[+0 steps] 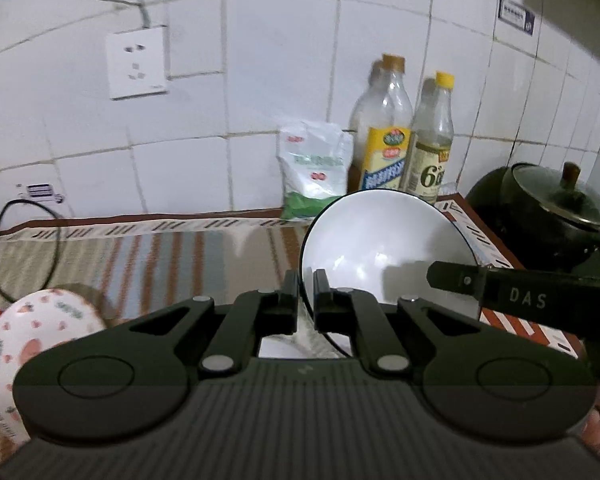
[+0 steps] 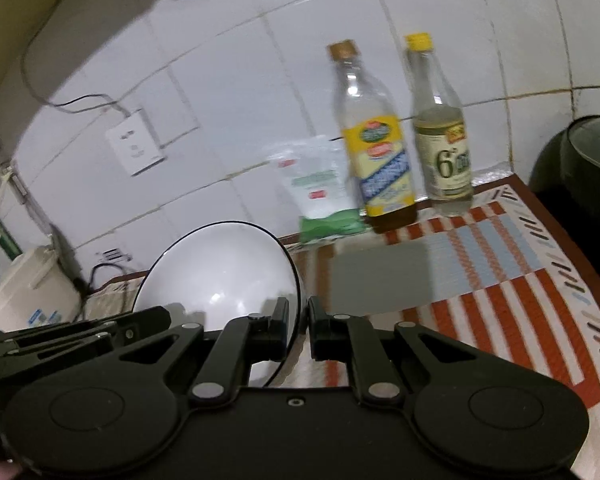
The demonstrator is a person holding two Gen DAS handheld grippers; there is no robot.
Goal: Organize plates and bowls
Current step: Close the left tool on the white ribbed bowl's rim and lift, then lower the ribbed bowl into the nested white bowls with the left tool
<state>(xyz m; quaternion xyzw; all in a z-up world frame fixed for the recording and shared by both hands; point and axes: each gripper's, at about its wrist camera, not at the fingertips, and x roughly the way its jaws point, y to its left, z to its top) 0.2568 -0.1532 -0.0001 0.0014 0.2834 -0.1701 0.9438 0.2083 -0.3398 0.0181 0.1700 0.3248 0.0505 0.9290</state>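
A white bowl with a thin black rim (image 1: pixel 380 240) is held tilted above the striped mat, gripped from both sides. My left gripper (image 1: pixel 307 300) is shut on its left rim. My right gripper (image 2: pixel 303 324) is shut on its right rim; the bowl also shows in the right wrist view (image 2: pixel 220 268). The right gripper's arm reaches across the bowl in the left wrist view (image 1: pixel 500 292). A white bowl with pink strawberry print (image 1: pixel 32 332) lies at the lower left on the mat.
A striped mat (image 2: pixel 500 280) covers the counter. Two bottles (image 1: pixel 388 136) (image 1: pixel 432 144) and a white-green bag (image 1: pixel 316 168) stand by the tiled wall. A black pot with a glass lid (image 1: pixel 552 208) sits at right. A rice cooker (image 2: pixel 28 288) and cables are at left.
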